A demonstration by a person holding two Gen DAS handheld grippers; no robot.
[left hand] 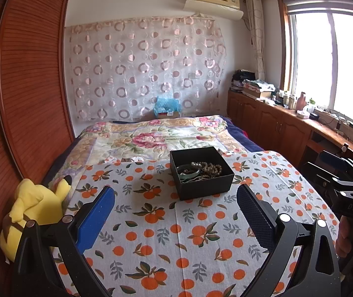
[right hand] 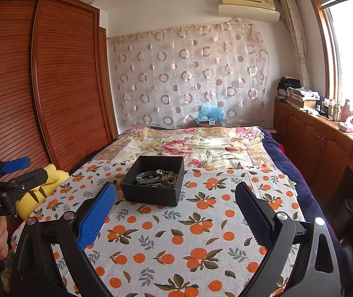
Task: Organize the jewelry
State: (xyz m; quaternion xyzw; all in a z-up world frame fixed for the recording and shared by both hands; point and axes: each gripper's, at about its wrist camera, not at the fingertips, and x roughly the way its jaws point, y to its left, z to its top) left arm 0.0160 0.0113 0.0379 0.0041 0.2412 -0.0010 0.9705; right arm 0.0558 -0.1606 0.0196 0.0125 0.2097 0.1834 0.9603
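With left gripper (left hand: 175,220) and right gripper (right hand: 175,219) both spread wide and holding nothing, risk of snagging tangled bead strand (left hand: 209,167) against green bangle (left hand: 189,174) inside far black box (left hand: 202,186).

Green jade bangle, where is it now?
The green jade bangle lies inside the open black square box on the orange-print cloth, left of the brown bead strand, ahead of both open grippers.

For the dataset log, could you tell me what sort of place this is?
Most likely a home bedroom: a bed under a floral quilt, a slatted wooden wardrobe, and a wall air conditioner above a curtain.
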